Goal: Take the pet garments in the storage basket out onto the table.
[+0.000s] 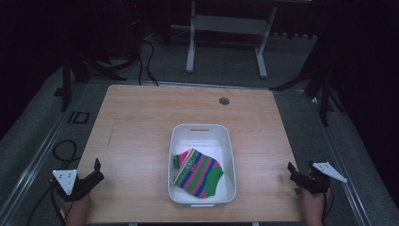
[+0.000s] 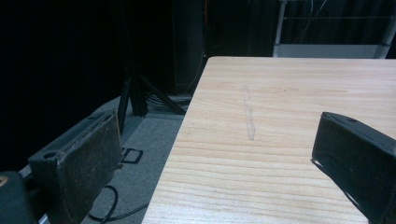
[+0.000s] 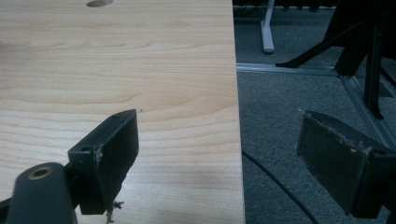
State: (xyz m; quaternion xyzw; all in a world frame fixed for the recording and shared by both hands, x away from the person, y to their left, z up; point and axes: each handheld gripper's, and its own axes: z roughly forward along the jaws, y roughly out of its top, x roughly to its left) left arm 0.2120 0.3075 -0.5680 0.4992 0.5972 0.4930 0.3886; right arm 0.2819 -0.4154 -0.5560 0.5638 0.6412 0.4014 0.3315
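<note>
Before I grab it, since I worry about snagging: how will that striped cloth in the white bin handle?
The striped cloth lies rumpled and flat, so it is probably soft and floppy and would drape from one pinch. It looks knitted and likely light. The white bin might slide if tugged.

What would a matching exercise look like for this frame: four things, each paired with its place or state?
Things:
1. striped sock
2. white bin
3. left hand-held gripper
4. right hand-held gripper

Places or states:
A. open, at the table's left edge
B. inside the bin
C. open, at the table's right edge
D. mid-table, toward the near edge

Pairs: 1-B, 2-D, 3-A, 4-C
</note>
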